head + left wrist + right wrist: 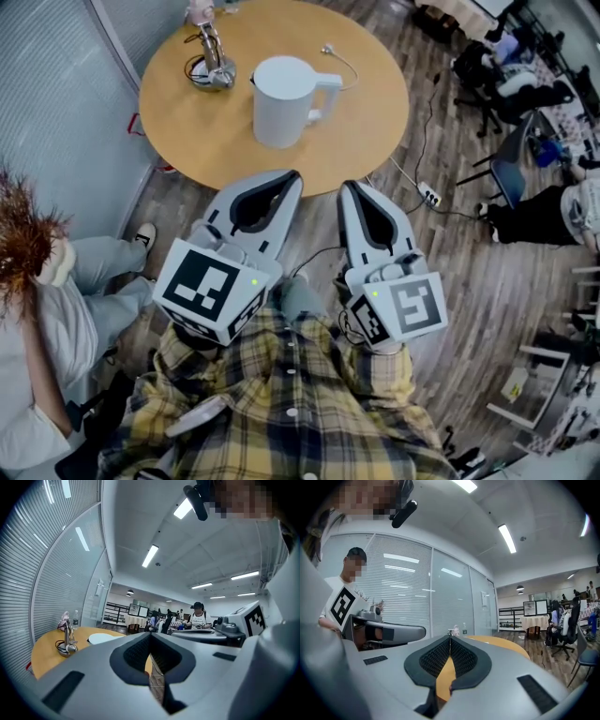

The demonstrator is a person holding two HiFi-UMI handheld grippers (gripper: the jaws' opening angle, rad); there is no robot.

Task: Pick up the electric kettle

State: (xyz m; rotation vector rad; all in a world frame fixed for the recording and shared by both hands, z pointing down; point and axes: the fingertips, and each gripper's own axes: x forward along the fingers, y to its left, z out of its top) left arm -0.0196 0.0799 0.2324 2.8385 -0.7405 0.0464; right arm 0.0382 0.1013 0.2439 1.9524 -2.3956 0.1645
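The white electric kettle [284,100] stands upright on the round wooden table [375,131], handle to the right. Both grippers hang in front of the table's near edge, pointing toward the kettle and apart from it. My left gripper [292,176] is shut with nothing between its pads. My right gripper [349,186] is also shut and empty. In the left gripper view, the left gripper [151,633] has its tips together and the kettle's white top [105,638] shows just beyond them to the left. In the right gripper view, the right gripper [450,637] is shut, with the table edge [506,644] ahead.
A metal stand with a coiled cable [211,66] sits on the table's far left, and a white cord [339,58] lies behind the kettle. A person [56,309] sits at the left. A power strip [430,194] and office chairs [511,169] are on the floor at right.
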